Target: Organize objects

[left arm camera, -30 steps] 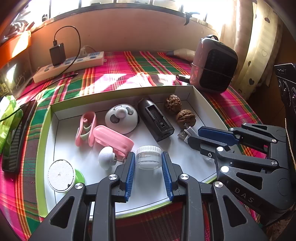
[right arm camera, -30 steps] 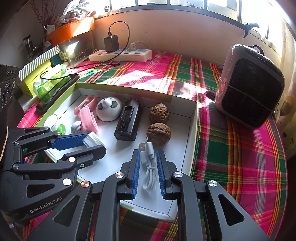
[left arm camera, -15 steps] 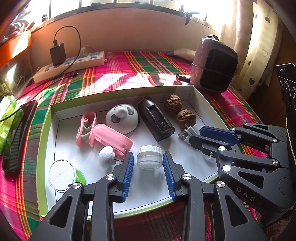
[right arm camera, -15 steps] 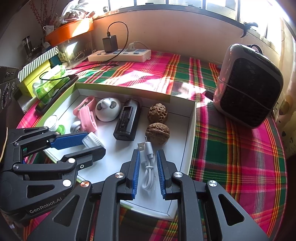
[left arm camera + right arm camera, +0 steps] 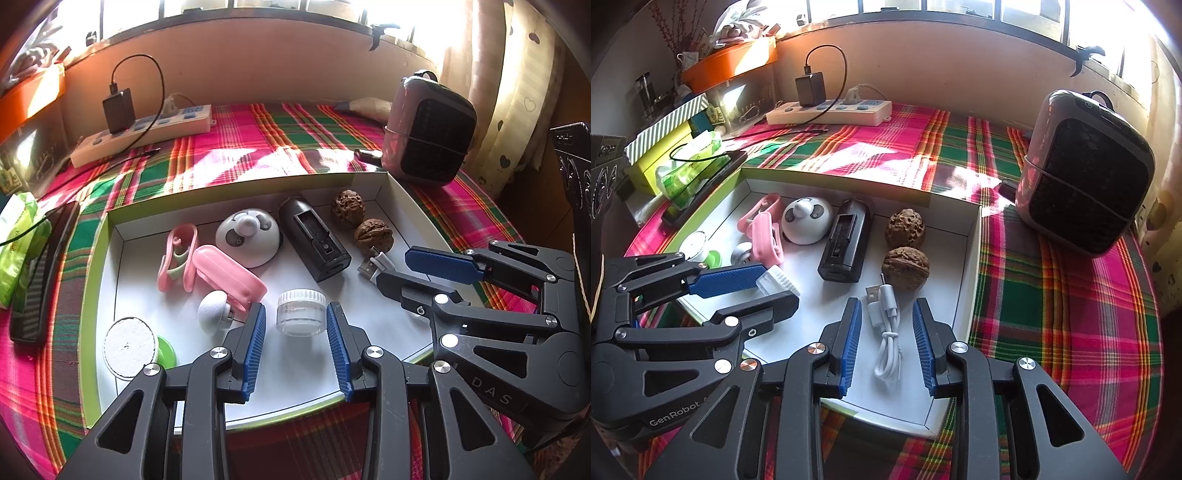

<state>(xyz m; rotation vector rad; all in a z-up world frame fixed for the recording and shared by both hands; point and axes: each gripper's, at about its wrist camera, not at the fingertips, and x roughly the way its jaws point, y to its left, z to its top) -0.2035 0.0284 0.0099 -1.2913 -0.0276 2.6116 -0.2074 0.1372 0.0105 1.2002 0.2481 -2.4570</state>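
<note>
- The left hand-held gripper (image 5: 295, 328) hangs over the near edge of a shallow white box (image 5: 373, 373) on the plaid table (image 5: 258, 122); its jaws have just been opening and now stand spread, clear of a small clear jar (image 5: 301, 312) that sits upright on the box floor between the blue pads (image 5: 256, 343).
- The right hand-held gripper (image 5: 886, 328) has also just been opening; its jaws stand apart on either side of a coiled white cable (image 5: 886, 332) that lies loose on the box floor, with gaps on both sides (no pad touches it).
- At 12 o'clock from the cable lie two walnuts (image 5: 905, 267), the nearer one just beside the cable's plugs.
- At 11 o'clock from the cable is a black case (image 5: 846, 243), with a white dome (image 5: 807, 219) beyond it at 10 o'clock.
- At 10 o'clock from the jar lie pink clips (image 5: 207, 264); a small white knob (image 5: 212, 312) sits at 9 o'clock, and a round white pad (image 5: 129, 347) on a green lid lies further left.
- Outside the box, at 1 o'clock in the right wrist view, stands a pink heater (image 5: 1086, 173); a power strip (image 5: 831, 110) lies along the wall at 11 o'clock.
</note>
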